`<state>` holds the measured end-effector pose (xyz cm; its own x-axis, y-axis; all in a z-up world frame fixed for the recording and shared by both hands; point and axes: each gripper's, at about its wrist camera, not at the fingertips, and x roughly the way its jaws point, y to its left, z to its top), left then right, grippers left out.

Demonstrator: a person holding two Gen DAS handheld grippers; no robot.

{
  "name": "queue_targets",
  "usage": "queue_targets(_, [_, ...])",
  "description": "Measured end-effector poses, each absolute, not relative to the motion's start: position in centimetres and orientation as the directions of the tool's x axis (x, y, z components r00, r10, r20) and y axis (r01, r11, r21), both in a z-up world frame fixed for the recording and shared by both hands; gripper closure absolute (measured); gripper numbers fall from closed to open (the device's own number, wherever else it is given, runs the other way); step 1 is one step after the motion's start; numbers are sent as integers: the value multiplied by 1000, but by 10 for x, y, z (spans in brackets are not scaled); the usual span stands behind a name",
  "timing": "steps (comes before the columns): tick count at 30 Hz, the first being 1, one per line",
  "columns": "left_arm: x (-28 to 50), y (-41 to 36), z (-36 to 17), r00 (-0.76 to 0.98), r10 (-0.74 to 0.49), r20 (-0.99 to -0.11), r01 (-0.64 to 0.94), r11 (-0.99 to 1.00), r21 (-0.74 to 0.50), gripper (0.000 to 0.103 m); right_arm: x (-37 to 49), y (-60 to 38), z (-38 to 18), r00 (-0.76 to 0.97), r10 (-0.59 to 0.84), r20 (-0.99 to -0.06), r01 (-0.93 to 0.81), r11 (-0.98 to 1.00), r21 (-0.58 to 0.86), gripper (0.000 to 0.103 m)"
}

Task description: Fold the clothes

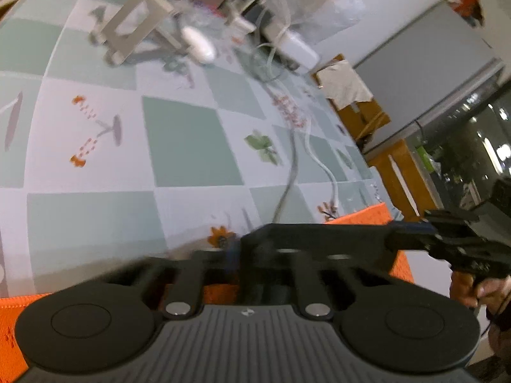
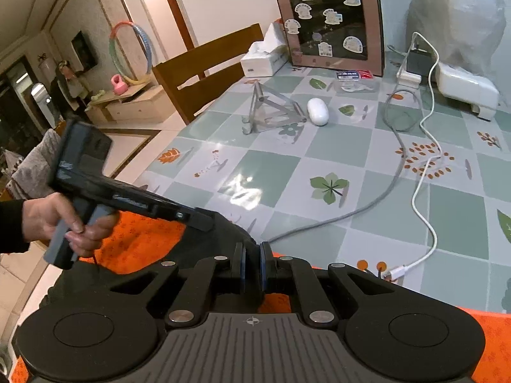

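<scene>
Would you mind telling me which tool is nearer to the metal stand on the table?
Hard to call, probably the left. The left tool sits on the chair side of the orange garment, the side the metal stand is on; the right tool is on the cable side.

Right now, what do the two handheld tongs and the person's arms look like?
Both tongs are matte black, with a ribbed grey base, two round black discs and silver pivot pins. The right tongs have blue-edged pads. The left tongs have a grey pistol-style handle. The left hand emerges from a black sleeve.
</scene>
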<state>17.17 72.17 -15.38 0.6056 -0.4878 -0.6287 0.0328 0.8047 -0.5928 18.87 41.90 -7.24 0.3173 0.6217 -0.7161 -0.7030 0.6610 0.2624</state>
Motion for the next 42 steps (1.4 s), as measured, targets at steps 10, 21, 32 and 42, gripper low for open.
queue_targets(10, [65, 691, -79, 706, -458, -540, 242, 873, -424, 96, 130, 389, -59, 329, 661, -675, -736, 627, 254, 92])
queue_targets(21, [-36, 634, -94, 630, -420, -654, 269, 907, -324, 96, 35, 373, -82, 310, 639, -704, -779, 595, 197, 91])
queue_targets(32, [-76, 623, -123, 524, -436, -732, 242, 900, -363, 55, -6, 357, -108, 224, 568, -792, -763, 608, 220, 74])
queue_targets(42, [-84, 628, -112, 598, -424, -680, 119, 886, -447, 55, -10, 360, -97, 243, 611, -754, -698, 649, 301, 73])
